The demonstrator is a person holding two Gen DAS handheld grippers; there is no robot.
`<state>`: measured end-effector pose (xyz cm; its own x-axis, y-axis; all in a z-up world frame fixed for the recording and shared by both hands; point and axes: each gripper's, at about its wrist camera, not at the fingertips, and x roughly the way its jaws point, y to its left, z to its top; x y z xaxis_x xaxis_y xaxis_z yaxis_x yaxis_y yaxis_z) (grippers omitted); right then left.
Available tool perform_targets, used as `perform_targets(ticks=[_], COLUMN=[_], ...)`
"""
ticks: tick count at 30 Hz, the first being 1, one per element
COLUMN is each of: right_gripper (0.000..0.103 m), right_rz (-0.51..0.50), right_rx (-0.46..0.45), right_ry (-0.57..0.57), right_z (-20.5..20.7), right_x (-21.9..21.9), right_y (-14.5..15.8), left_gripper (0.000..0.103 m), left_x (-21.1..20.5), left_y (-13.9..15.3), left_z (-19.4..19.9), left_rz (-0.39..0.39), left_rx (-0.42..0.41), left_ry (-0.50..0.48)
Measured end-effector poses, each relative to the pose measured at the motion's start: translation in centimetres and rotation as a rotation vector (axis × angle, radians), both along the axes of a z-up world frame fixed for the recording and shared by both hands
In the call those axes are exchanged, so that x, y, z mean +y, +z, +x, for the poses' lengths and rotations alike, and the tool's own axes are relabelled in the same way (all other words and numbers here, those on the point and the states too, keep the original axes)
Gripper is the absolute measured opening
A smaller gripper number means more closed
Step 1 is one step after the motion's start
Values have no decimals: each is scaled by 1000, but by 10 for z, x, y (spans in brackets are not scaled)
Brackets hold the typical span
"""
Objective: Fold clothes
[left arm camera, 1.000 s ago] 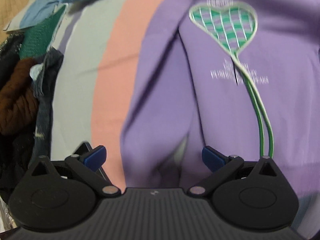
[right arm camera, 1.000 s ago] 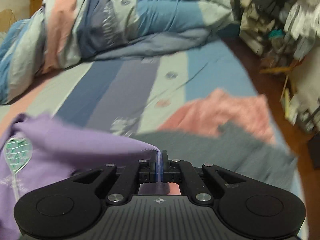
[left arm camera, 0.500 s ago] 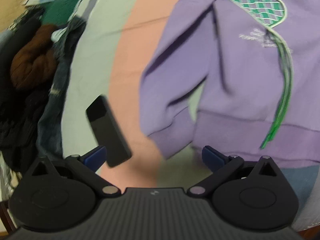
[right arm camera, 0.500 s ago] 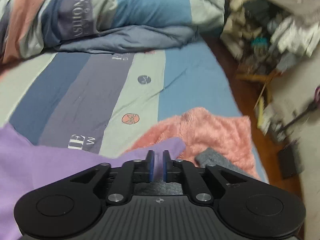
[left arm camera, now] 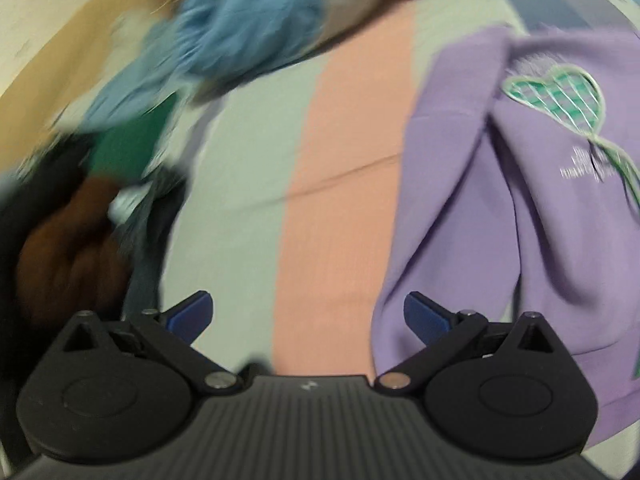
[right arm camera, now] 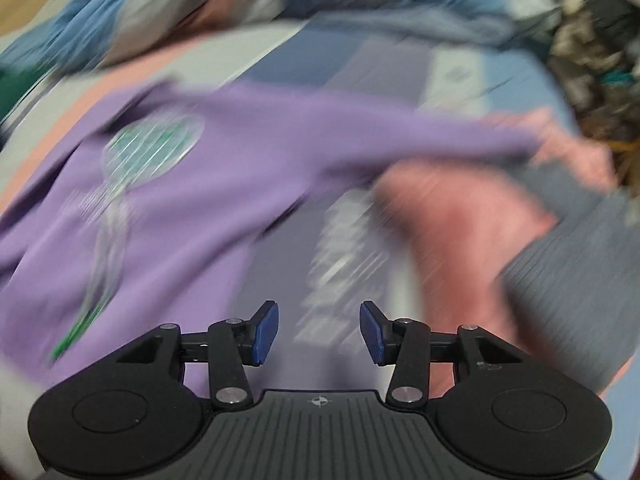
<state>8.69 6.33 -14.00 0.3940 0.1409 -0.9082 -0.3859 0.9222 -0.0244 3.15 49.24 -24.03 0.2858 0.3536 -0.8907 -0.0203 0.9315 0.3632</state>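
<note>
With both our left gripper (left arm camera: 306,316) and right gripper (right arm camera: 319,332) spread wide and empty, we judge the purple sweatshirt (right arm camera: 168,184), spread on the striped bedsheet (left arm camera: 344,184), soft and floppy, best pinched at a cuff or hem.

Surface: a bed (left arm camera: 248,184) under a sheet striped in pale green, salmon, navy and blue.
On it, 3 o'clock in the left wrist view: a purple sweatshirt (left arm camera: 480,208) lay spread, heart print up.
At 9 o'clock: a dark clothes pile (left arm camera: 68,248), brown and green among it.
At 12 o'clock: a bunched duvet (left arm camera: 248,28).
Right wrist view, 3 o'clock: a pink fleece (right arm camera: 460,232) and a grey knit (right arm camera: 568,272), touching.
</note>
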Motion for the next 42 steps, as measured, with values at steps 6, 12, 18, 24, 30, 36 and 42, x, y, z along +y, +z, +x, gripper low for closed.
perform_targets(ticks=[6, 12, 18, 24, 30, 36, 42], right_gripper=[44, 43, 43, 43, 44, 44, 47], right_rz=[46, 71, 91, 73, 67, 66, 92], right_rx=[138, 97, 160, 130, 120, 131, 153], right_ry=[-66, -151, -367, -307, -305, -324, -385], right_z=[-50, -49, -49, -56, -53, -51, -56], right_x=[35, 66, 61, 71, 69, 64, 38], right_y=[-31, -30, -46, -36, -32, -37, -42], left_gripper=[64, 3, 2, 3, 7, 32, 82], left_x=[22, 26, 63, 139, 188, 174, 158], left_y=[-22, -32, 9, 88, 126, 83, 100], left_z=[19, 18, 30, 129, 201, 210, 118], left_rz=[-72, -121, -135, -52, -35, -60, -81], left_rx=[-61, -68, -212, -362, -328, -65, -95], left_ry=[-192, -196, -28, 73, 223, 129, 177])
